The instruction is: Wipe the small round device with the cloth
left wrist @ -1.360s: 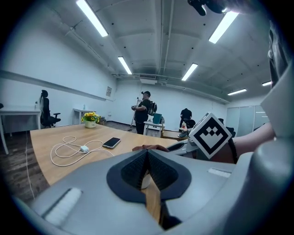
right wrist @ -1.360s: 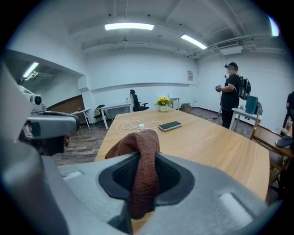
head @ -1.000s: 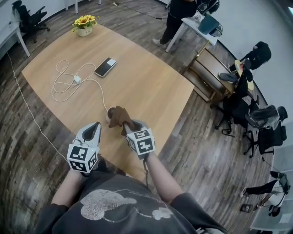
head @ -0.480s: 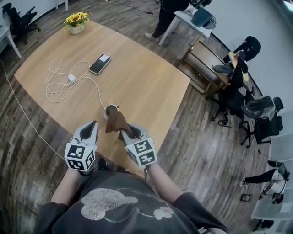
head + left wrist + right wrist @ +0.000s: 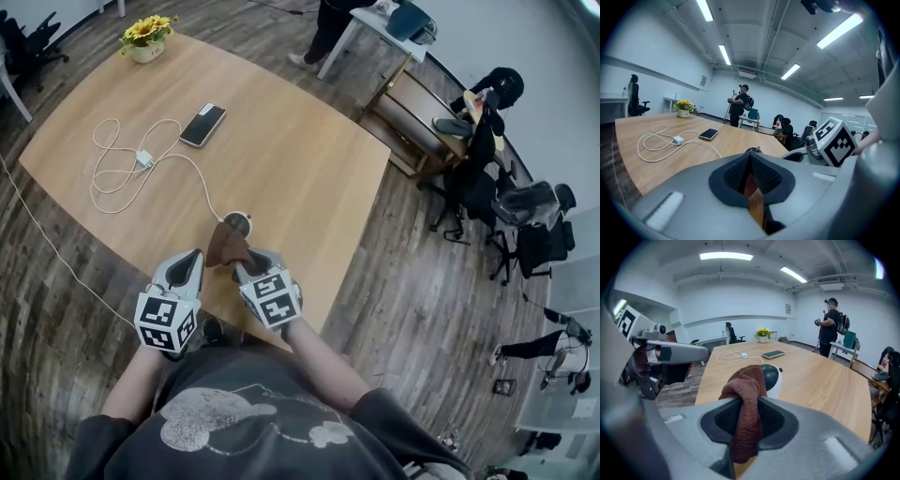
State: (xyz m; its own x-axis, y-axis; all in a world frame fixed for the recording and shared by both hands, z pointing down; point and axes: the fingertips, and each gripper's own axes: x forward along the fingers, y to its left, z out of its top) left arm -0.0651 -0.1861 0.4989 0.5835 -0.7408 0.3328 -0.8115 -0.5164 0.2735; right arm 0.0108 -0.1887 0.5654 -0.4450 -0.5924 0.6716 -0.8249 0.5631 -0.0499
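The small round device (image 5: pixel 237 222), a dark dome on a white base, stands near the wooden table's (image 5: pixel 300 159) front edge. In the right gripper view the device (image 5: pixel 772 377) shows just beyond the jaws. My right gripper (image 5: pixel 243 268) is shut on a brown cloth (image 5: pixel 226 246); the cloth (image 5: pixel 746 394) bunches above the jaws and touches the device's near side. My left gripper (image 5: pixel 189 262) hovers a little to the left of the cloth, shut with nothing in it. The left gripper view has the device's top (image 5: pixel 752 150) peeking over my left gripper (image 5: pixel 750 161).
A white cable (image 5: pixel 120 176) loops from the device across the table's left half. A phone (image 5: pixel 202 125) lies beyond it and a sunflower pot (image 5: pixel 145 36) sits at the far corner. A person (image 5: pixel 333 23) stands past the table. Office chairs (image 5: pixel 525 225) crowd the right.
The cloth has come off the top of the device, drawn back toward me and slightly left with the right gripper. The left gripper has stayed beside it.
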